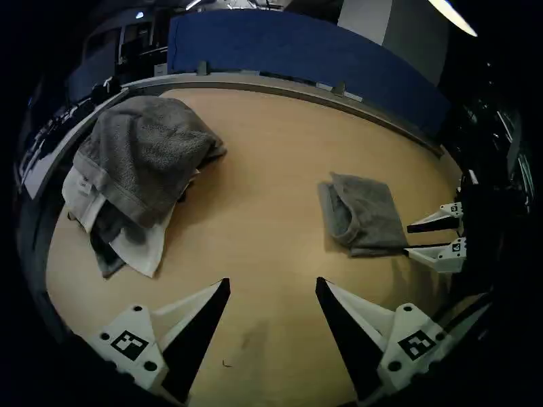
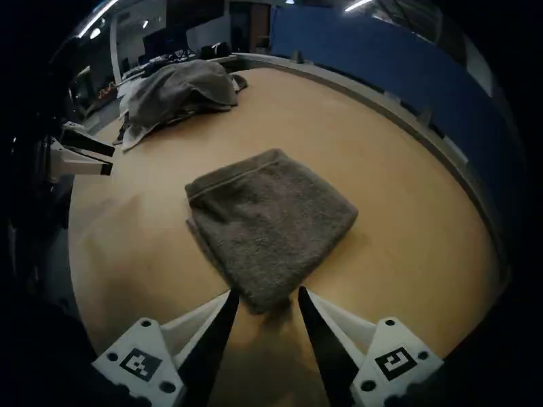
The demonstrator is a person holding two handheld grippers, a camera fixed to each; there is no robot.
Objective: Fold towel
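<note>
Where the light wood-grain worktop [image 2: 407, 224] lies bare near its middle, a folded towel [image 2: 271, 217] of thick grey terry sits flat as a compact, nearly square pad with rounded corners. In the right gripper view it lies diamond-wise: one corner points straight at the camera, its slightly longer edges run away toward the upper left, and a flat hemmed band borders the far-left edge. The right hand-held gripper [image 2: 266, 298] is released, its dark wedge-shaped fingers parted on either side of that near corner; whether they touch the cloth cannot be told. In the left gripper view the towel's stacked layers show along its left edge, and the left hand-held gripper [image 1: 273, 285] hangs spread wide above bare wood, well apart from the towel. A loose heap of grey and white towels [image 1: 136, 169] lies crumpled at the far-left edge, before a blue fabric partition [image 1: 305, 54].
</note>
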